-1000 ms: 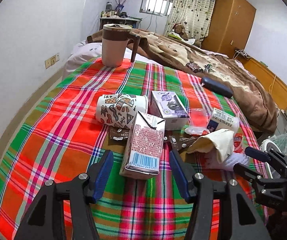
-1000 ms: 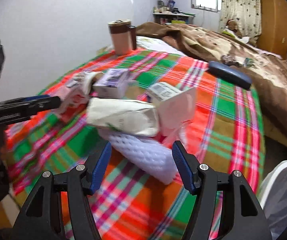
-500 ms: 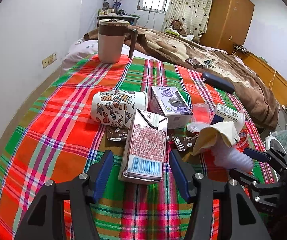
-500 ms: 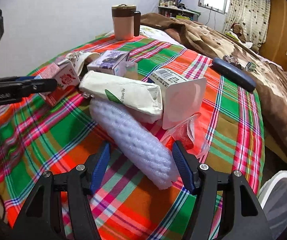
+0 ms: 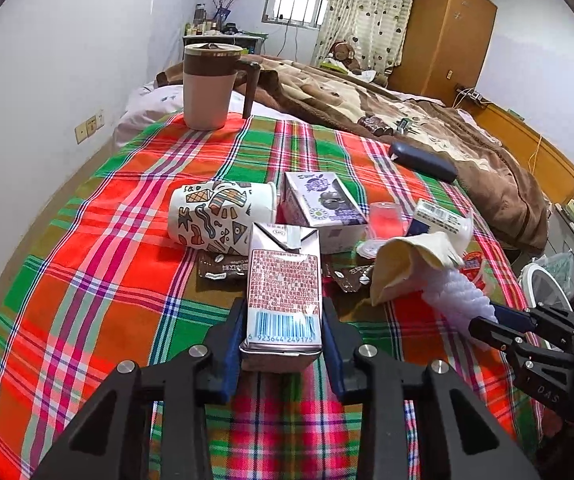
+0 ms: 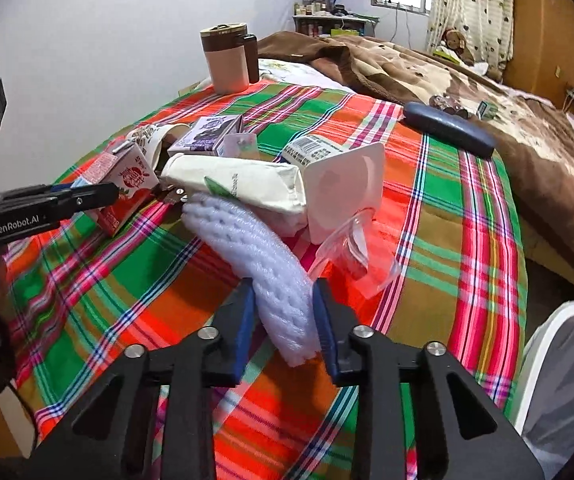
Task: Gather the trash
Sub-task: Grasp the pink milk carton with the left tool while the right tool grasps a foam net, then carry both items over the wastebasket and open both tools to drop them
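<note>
Jaws have just been closing: a red carton (image 5: 284, 292) beside the patterned cup (image 5: 219, 216) is being clamped by the left gripper (image 5: 283, 344), a foam sleeve (image 6: 271, 272) right of it by the right gripper (image 6: 283, 320), so both pieces are being readied for lifting away

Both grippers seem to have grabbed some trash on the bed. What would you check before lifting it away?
1. Left gripper closed on the red milk carton: ok, jaws just closed.
2. Right gripper closed on the white foam sleeve: ok, jaws just closed.
3. Sleeve free of the cream paper bag lying on it: not ok.
4. Carton clear of the patterned cup: ok.
5. White bin within reach: cannot tell.
</note>
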The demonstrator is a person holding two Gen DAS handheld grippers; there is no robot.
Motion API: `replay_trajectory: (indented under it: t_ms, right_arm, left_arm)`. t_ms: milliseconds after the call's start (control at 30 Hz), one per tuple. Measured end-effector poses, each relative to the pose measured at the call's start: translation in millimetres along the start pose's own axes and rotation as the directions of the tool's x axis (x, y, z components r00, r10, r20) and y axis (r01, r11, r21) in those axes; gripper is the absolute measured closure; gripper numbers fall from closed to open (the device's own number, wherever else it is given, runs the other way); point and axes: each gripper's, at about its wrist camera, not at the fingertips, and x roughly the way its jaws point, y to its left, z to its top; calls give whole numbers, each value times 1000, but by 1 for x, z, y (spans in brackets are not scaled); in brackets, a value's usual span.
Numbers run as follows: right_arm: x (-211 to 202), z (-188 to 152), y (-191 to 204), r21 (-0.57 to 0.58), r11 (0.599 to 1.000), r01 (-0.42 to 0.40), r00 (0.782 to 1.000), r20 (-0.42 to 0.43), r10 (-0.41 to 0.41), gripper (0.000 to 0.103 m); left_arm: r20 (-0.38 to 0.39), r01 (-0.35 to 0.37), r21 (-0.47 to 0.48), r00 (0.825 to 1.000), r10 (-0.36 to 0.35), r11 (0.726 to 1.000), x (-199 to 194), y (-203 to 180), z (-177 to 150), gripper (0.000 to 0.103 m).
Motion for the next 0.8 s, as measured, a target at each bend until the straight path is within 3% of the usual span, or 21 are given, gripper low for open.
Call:
replay_trajectory:
  t_ms: [133, 800]
  right_arm:
    - [-3, -1, 0, 44, 997, -60, 998, 0, 61, 79]
    - [-39, -24, -6, 193, 981, -33, 997, 71, 20, 79]
  left_arm:
    - [-5, 11, 13, 1000, -11, 1000, -4, -7, -6, 69]
    - [22, 66, 92, 997, -68, 994, -34, -54, -23, 69]
